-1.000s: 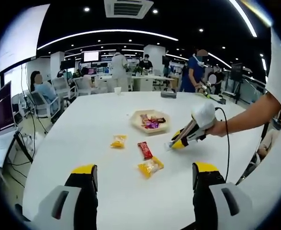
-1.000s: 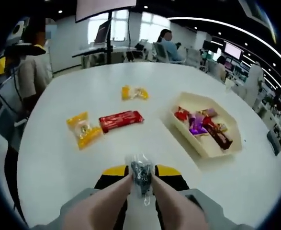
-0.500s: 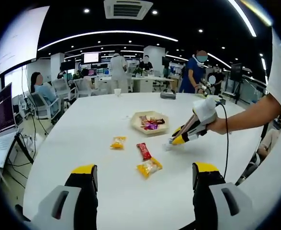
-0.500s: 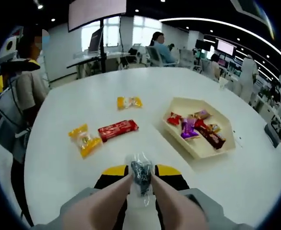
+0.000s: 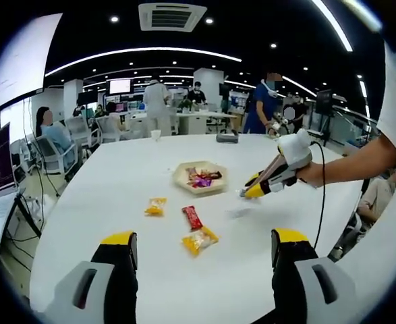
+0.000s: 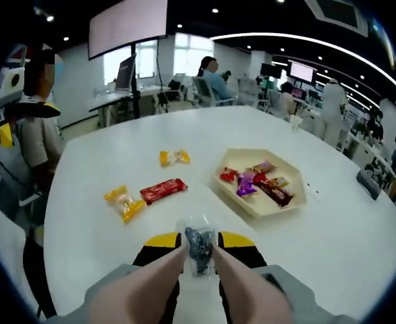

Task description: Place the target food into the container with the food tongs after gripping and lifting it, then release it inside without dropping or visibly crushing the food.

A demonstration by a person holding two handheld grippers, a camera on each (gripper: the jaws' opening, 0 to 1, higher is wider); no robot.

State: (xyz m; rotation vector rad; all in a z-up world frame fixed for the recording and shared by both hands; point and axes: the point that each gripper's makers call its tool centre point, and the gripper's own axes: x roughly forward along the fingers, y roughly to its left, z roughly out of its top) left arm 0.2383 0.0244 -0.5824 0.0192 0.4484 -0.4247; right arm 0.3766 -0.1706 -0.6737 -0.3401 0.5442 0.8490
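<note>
**Right hand-held gripper lifts the wrapped sweet higher above the counter**

Since the earlier frames the right hand-held gripper (image 6: 200, 251) has risen: in the right gripper view the counter (image 6: 332, 236) and everything on it look smaller and farther off, and in the left gripper view the right hand-held gripper (image 5: 249, 192) sits higher, clear of the surface, with its shadow below it. The grip itself is unchanged: jaws clenched on the sweet (image 6: 199, 243).

The sweet is a small dark piece in clear crinkled wrapper, pinched upright between the yellow-tipped jaws, wrapper ends sticking out above and below. No visible squashing. It hangs in the air over the near part of the counter, well short of the tray (image 6: 293, 198).

The tray is a cream hexagonal dish holding several wrapped snacks, red, purple and dark. Left of it on the counter lie a red bar (image 6: 162, 190), a yellow packet (image 6: 124, 202) just beside the bar, and a smaller yellow packet (image 6: 174, 157) farther back.

In the left gripper view the left hand-held gripper (image 5: 205, 250) is held low over the counter edge, jaws wide apart, grasping nothing. A person's arm (image 5: 349, 164) holds the right one.
</note>
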